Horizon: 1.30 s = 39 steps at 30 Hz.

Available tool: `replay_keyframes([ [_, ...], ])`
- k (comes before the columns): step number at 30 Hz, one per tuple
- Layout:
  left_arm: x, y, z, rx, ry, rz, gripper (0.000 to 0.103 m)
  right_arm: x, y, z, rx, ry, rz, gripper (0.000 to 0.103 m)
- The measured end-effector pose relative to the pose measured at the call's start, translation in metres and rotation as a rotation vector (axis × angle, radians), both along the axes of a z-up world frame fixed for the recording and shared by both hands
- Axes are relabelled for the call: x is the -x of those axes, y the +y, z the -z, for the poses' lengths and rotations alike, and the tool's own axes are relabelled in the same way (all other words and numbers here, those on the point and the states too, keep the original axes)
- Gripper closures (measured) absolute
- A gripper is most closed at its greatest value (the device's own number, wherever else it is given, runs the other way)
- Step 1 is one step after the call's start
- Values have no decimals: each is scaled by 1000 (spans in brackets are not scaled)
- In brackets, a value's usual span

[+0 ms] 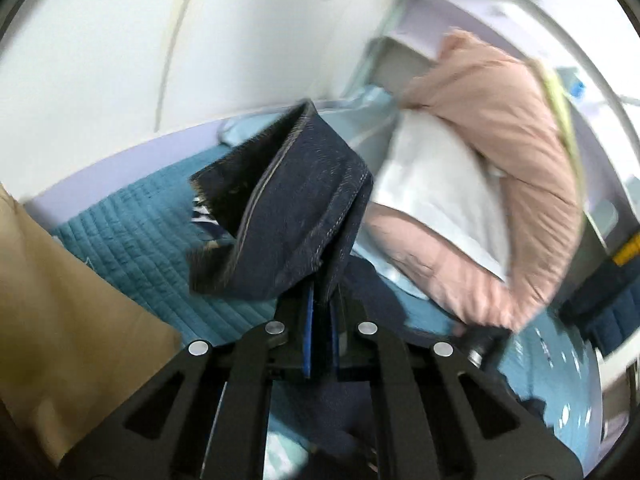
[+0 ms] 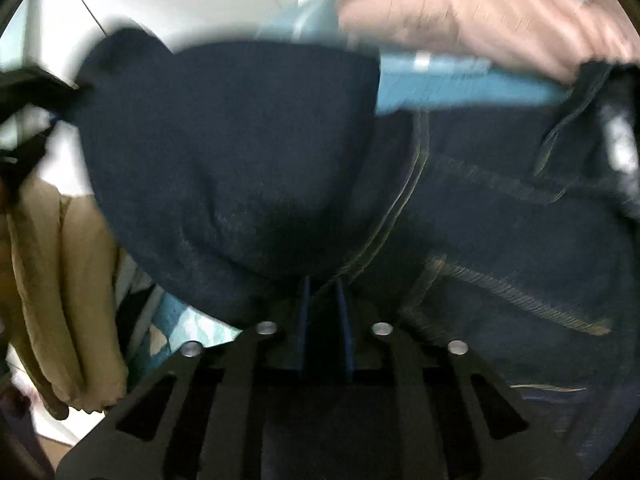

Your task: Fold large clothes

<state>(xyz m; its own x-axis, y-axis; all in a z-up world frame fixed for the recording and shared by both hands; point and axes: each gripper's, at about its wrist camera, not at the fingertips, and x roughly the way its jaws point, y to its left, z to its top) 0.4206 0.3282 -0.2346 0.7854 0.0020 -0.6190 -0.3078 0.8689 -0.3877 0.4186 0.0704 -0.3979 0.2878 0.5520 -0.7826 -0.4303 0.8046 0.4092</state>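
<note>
From the left wrist, the left hand-held gripper (image 1: 322,300) has its blue-padded fingers (image 1: 308,328) pressed together on a fold of dark denim jeans (image 1: 296,208), lifted above a teal quilted bedspread (image 1: 132,240); the raw fringed hem and pale side stitching show plainly here. This view alone takes in the person, in a pink jacket (image 1: 492,120) over a white shirt (image 1: 432,188), and a tan garment (image 1: 60,300) at the left edge, with a white wall (image 1: 120,40) behind the bed. From the right wrist, the right hand-held gripper (image 2: 322,292) is likewise clamped on the denim, which fills nearly the whole frame (blurred, but the seams and a stitched pocket edge are readable at right). Only a strip of teal bedspread (image 2: 460,88) shows past the cloth, under the pink sleeve (image 2: 480,12); a tan padded garment (image 2: 60,300) hangs at lower left, and part of a black frame (image 2: 24,92) juts in at the left edge.
</note>
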Motion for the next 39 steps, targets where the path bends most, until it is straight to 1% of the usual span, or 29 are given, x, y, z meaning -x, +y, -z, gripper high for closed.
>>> replay_keyframes([
  [1, 3, -9, -3, -7, -1, 26, 97, -7, 1, 6, -15, 33, 8, 91],
  [4, 10, -58, -17, -137, -29, 84, 97, -20, -10, 5, -90, 100, 13, 91],
  [5, 11, -71, -20, -160, -35, 100, 97, -19, -17, 0, -114, 99, 13, 91],
  [6, 11, -90, -24, -180, -41, 132, 97, -15, -33, -12, -143, 69, 23, 91],
  [8, 8, -127, -29, -225, -39, 170, 97, -7, -63, -33, -158, 6, 54, 89],
  [9, 4, -143, -28, -237, -36, 190, 97, 0, -93, -49, -160, -48, 104, 89],
  [11, 0, -177, -28, -268, -23, 224, 97, 11, -139, -67, -155, -96, 187, 89],
  [12, -2, -198, -24, -283, -14, 241, 97, 18, -176, -79, -154, -132, 249, 89],
  [14, -7, -237, -15, -323, 1, 269, 97, 32, -232, -94, -122, -182, 350, 89],
  [16, -16, -284, 3, -381, 33, 287, 97, 46, -295, -102, -87, -222, 468, 89],
  [17, -17, -299, 10, -394, 46, 296, 97, 52, -319, -104, -62, -240, 520, 88],
  [18, -22, -324, 23, -419, 71, 321, 97, 58, -348, -105, -40, -241, 581, 86],
  [21, -30, -380, 61, -479, 148, 389, 96, 78, -435, -92, -22, -215, 766, 82],
  [22, -30, -389, 70, -495, 172, 401, 96, 84, -454, -89, -15, -202, 803, 79],
  [23, -34, -406, 87, -528, 216, 420, 95, 87, -481, -82, -12, -189, 864, 79],
  [24, -35, -414, 99, -546, 248, 433, 95, 93, -498, -74, -9, -179, 896, 78],
  [25, -36, -424, 113, -572, 288, 446, 95, 95, -518, -66, -9, -151, 935, 75],
  [26, -35, -429, 123, -594, 313, 457, 94, 97, -535, -55, -28, -124, 971, 74],
  [27, -35, -435, 136, -636, 353, 467, 94, 98, -554, -43, -67, -97, 1020, 72],
  [28, -33, -434, 142, -655, 368, 469, 91, 99, -566, -37, -100, -78, 1040, 70],
  [30, -25, -432, 146, -623, 370, 508, 69, 98, -594, -17, -165, -31, 1106, 69],
  [31, -22, -429, 144, -571, 377, 545, 37, 100, -601, -11, -194, -19, 1116, 68],
  [32, -16, -426, 137, -515, 359, 570, 21, 97, -606, -5, -228, -2, 1120, 67],
  [34, -3, -426, 124, -463, 290, 595, 13, 89, -616, 3, -277, 8, 1118, 64],
  [35, 1, -427, 119, -430, 264, 626, 12, 84, -620, 9, -313, 15, 1116, 63],
  [36, 1, -426, 115, -369, 261, 663, 12, 80, -627, 15, -353, 23, 1128, 63],
  [37, -2, -425, 116, -295, 283, 699, 12, 87, -633, 16, -371, 31, 1137, 62],
  [38, -6, -425, 119, -247, 310, 721, 12, 86, -638, 19, -387, 40, 1146, 62],
  [39, -14, -427, 128, -208, 366, 733, 12, 80, -641, 23, -402, 38, 1163, 61],
])
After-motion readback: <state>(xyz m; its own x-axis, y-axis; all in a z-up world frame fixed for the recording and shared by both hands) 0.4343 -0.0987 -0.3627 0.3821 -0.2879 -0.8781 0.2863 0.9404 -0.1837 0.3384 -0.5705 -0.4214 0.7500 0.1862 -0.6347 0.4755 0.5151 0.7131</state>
